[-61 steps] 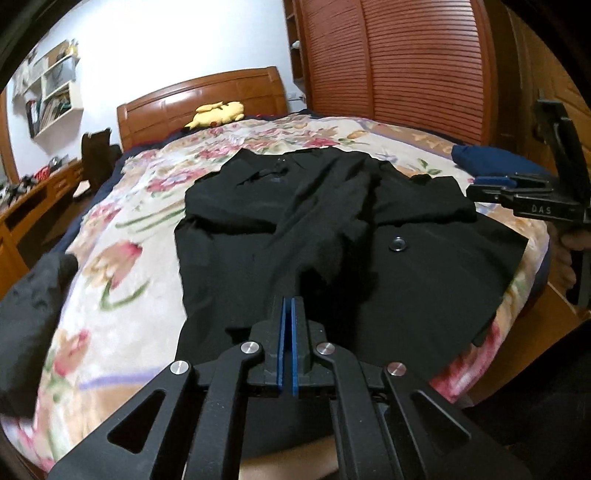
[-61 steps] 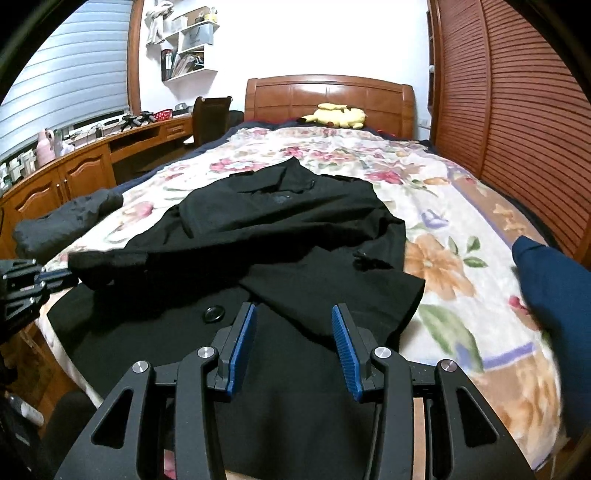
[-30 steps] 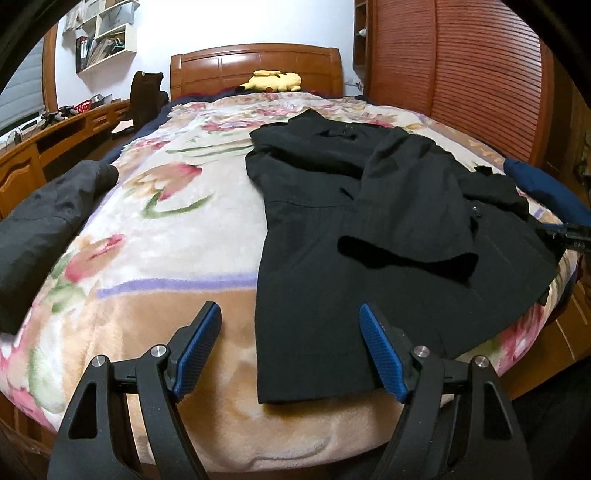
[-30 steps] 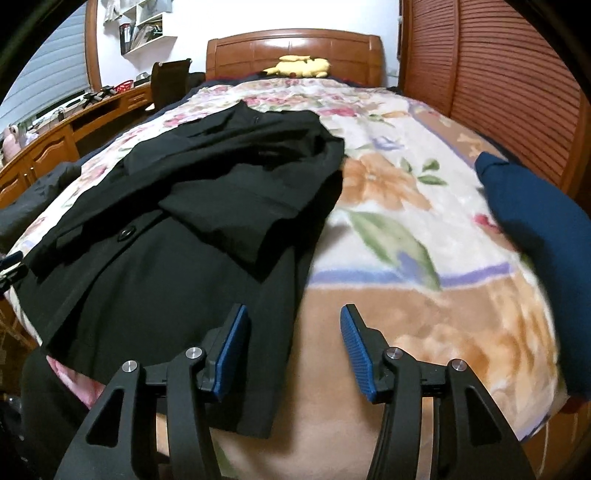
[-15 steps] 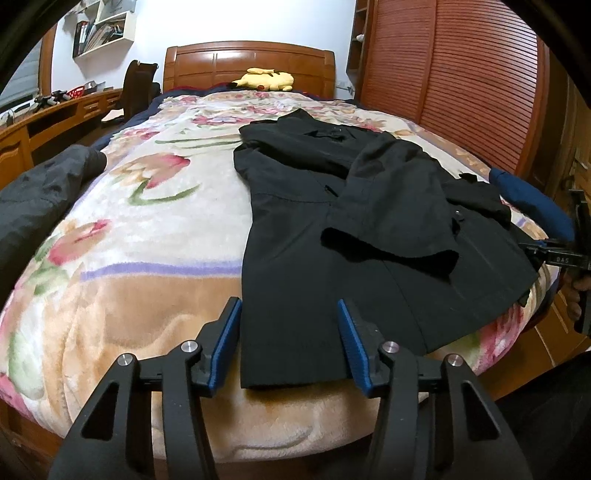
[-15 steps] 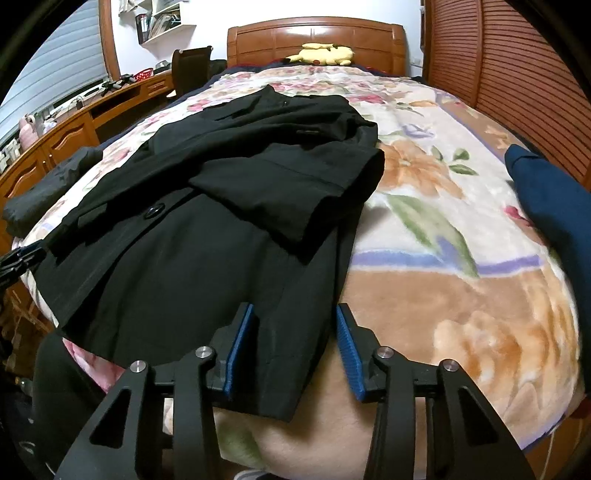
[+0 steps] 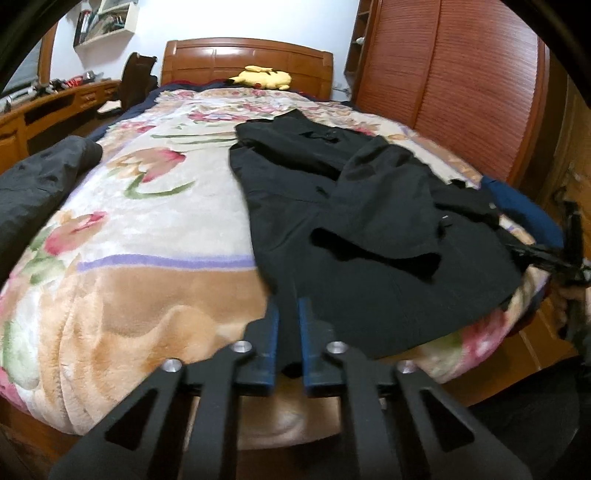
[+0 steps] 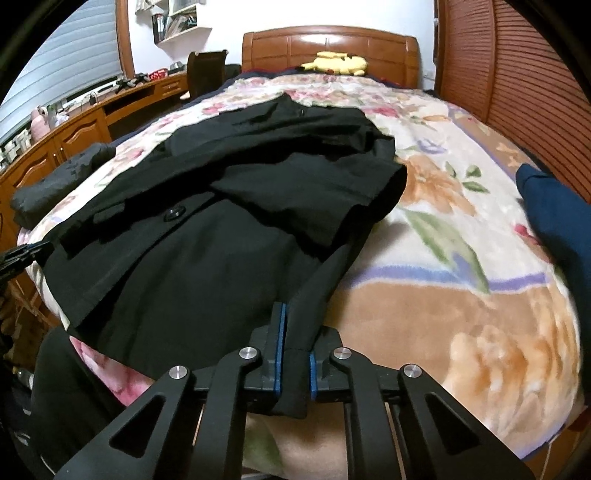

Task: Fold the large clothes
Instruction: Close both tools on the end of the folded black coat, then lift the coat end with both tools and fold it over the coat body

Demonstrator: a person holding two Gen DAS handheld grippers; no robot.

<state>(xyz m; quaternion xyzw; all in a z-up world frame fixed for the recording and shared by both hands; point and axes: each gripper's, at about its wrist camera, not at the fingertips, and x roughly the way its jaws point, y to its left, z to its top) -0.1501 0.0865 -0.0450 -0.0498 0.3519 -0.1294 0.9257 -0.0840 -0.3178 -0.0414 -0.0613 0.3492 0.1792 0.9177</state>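
Soft, even indoor light fills both views, brightest on the white wall point(image 7: 229, 22) behind the headboard. The black coat point(image 8: 207, 236) swallows detail, its folds barely readable. Fisheye distortion bulges the bed point(image 7: 155, 221) and blackens the corners. Slight motion blur softens the fabric edges.

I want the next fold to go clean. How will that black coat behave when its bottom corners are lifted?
The black coat will likely sag between the left gripper and right gripper, whose jaws are closing on its hem. It looks thick, so fairly heavy. The folded sleeve lying loose on top may slide off.
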